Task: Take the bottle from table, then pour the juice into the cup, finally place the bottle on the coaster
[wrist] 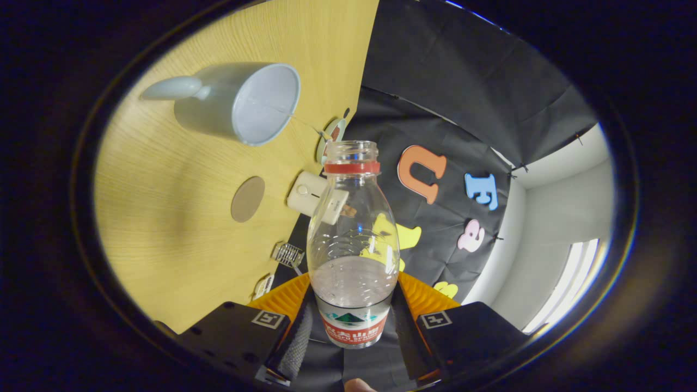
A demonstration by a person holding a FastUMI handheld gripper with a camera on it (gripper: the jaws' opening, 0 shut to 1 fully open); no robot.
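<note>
Pale wood grain covers the surface (163, 218), which appears tipped on its side as the camera rolls with the gripper (353, 321). A clear plastic bottle (353, 239) with a red neck ring and no cap is clamped between the two fingers (297, 337), both pressing its labelled lower body; its open mouth points away from the camera and a little clear liquid sits low inside it. Beyond the bottle and off to one side, a light blue-grey cup (239, 103) with a handle stands on the surface, its opening facing the camera; whether it holds any liquid cannot be told. A thin thread runs from the cup's rim toward the surface's far edge. Between the cup and the fingers lies a round brown coaster (248, 198), flat on the surface and well apart from the bottle. A small white box-like device (310, 196) rests near the surface's edge, partly behind the bottle's shoulder. Closer to the fingers, a small clear ridged item (287, 254) lies at the same edge.
</note>
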